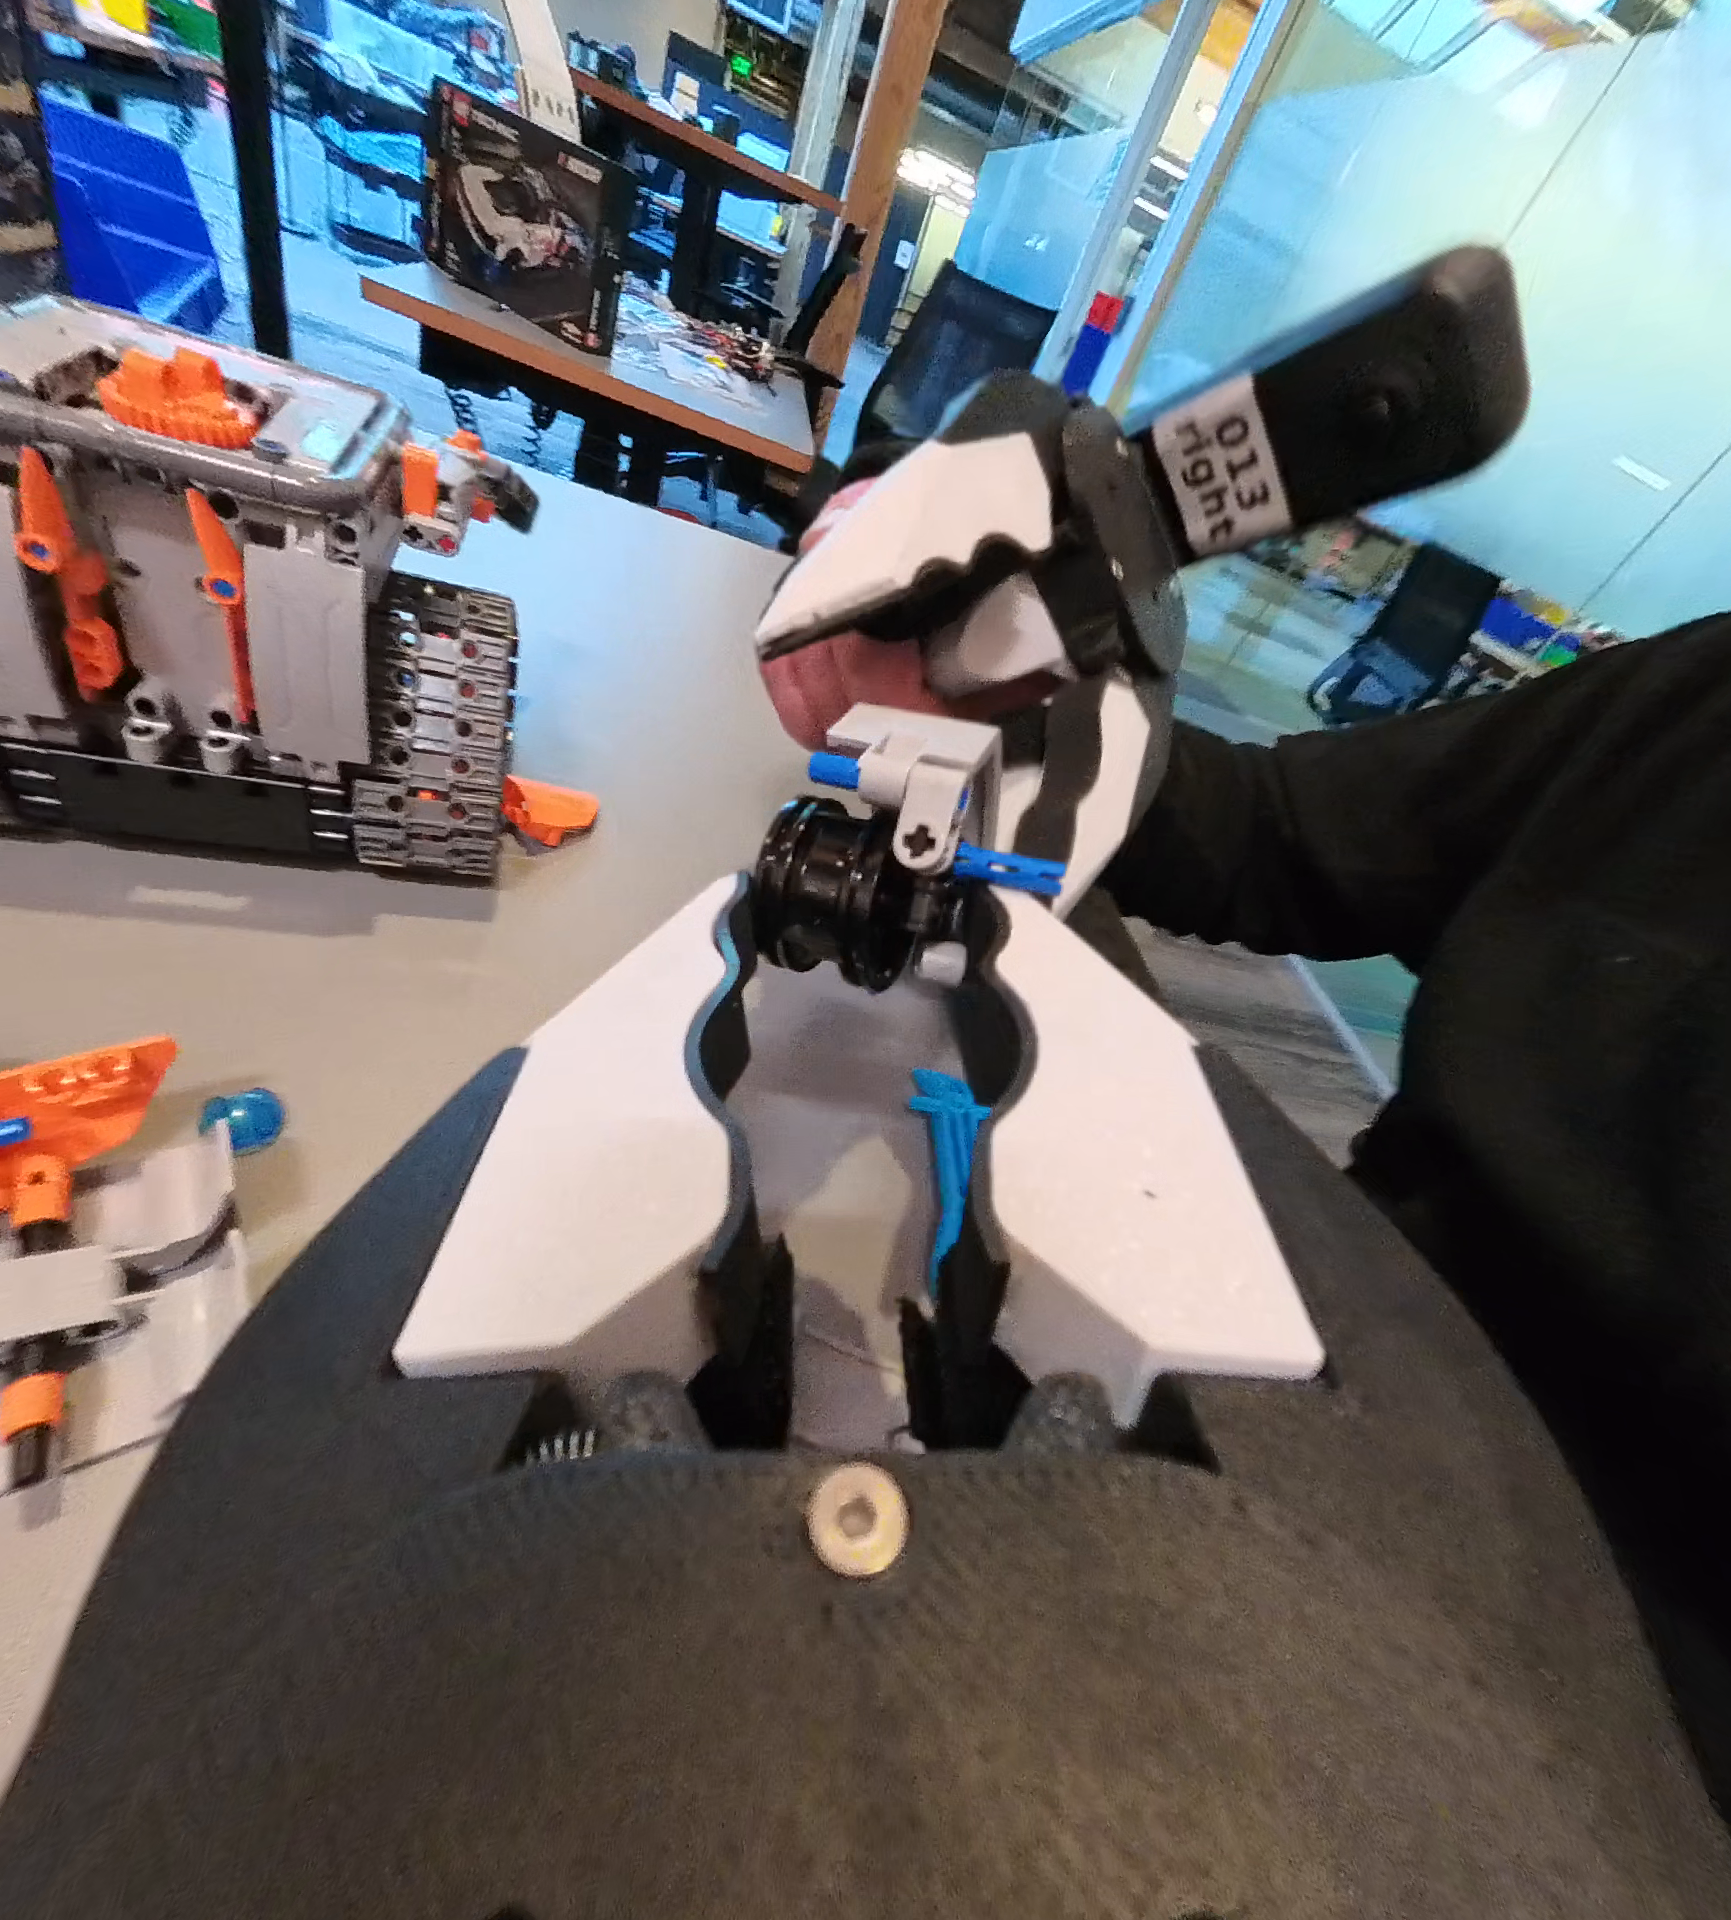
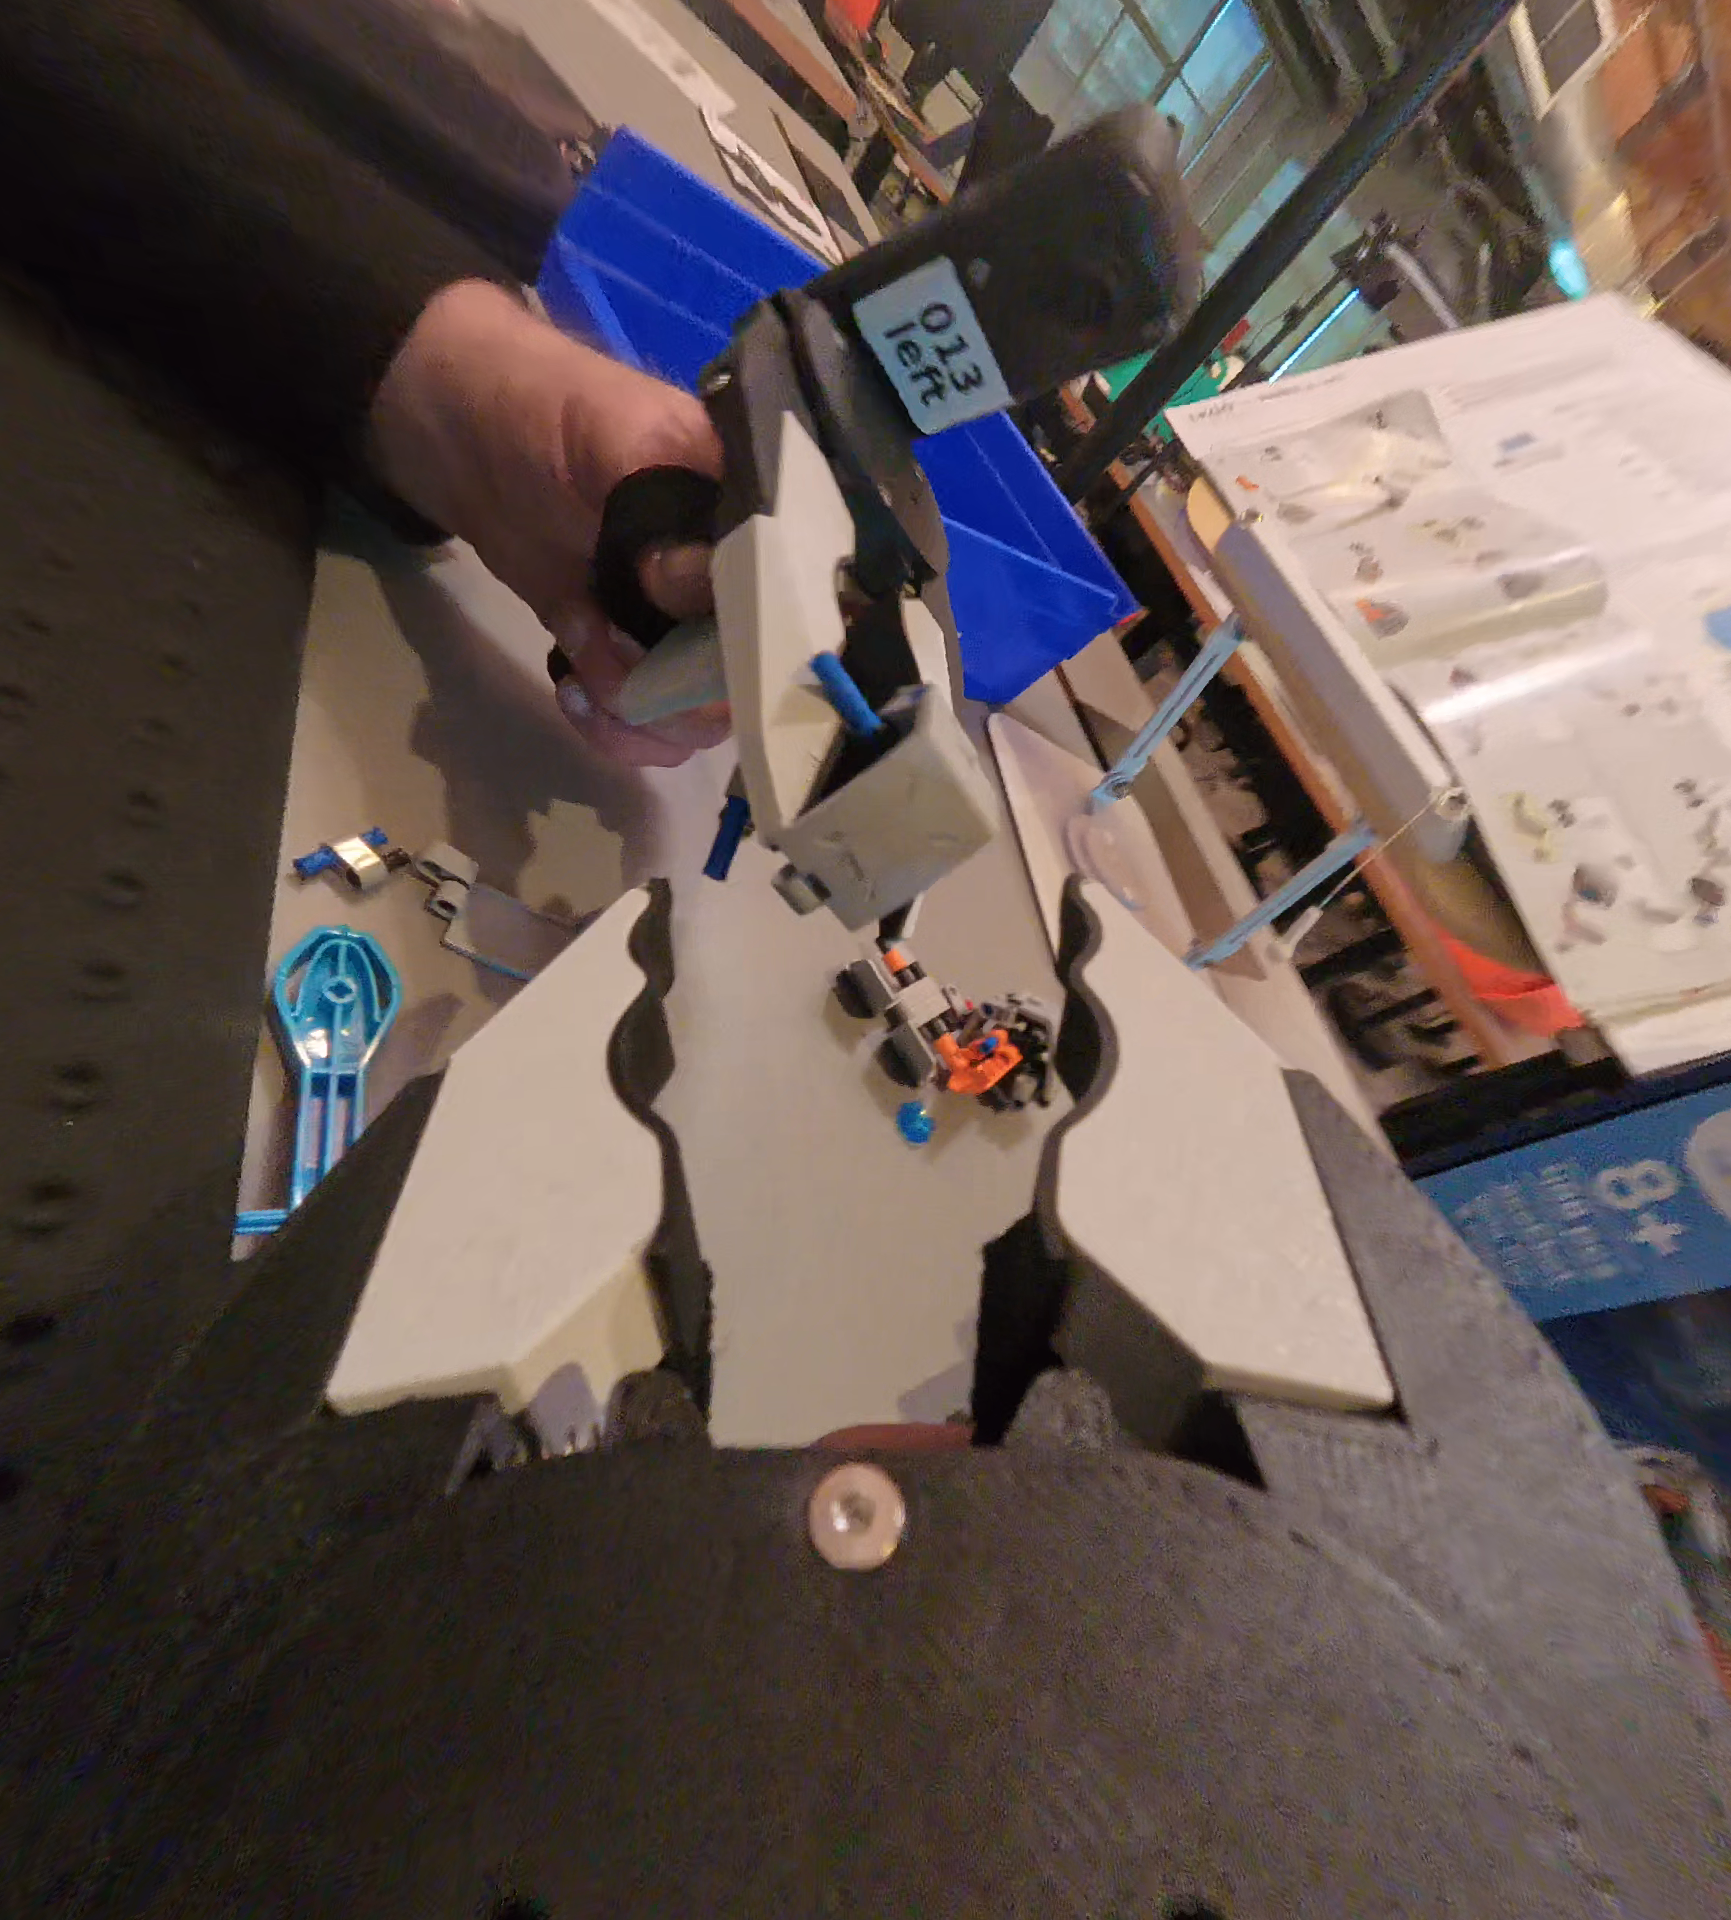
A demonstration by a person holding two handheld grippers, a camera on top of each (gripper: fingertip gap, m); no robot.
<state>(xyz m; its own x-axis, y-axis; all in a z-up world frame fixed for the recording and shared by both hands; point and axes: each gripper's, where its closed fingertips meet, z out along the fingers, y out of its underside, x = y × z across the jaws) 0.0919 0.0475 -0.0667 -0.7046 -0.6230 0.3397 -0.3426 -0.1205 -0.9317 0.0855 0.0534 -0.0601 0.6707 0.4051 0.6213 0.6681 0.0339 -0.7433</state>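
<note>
The left gripper [image 1: 866,940], with smooth white wedge-shaped fingers lined in wavy black rubber, pinches a glossy black ribbed wheel hub [image 1: 840,899] at its tips; the hub is joined to a grey bracket [image 1: 918,774] with blue pins, held above the table. The right gripper [image 2: 866,920] hovers just beside that bracket, its jaws spread wide and holding nothing. Below, on the matte pale grey table [image 1: 632,665], stand a grey-and-orange tracked brick vehicle [image 1: 186,603], loose brick assemblies and a translucent blue round piece [image 1: 243,1117], with a blue bin [image 2: 736,301] and an open instruction booklet [image 2: 1526,644] nearby in a cluttered workshop.
</note>
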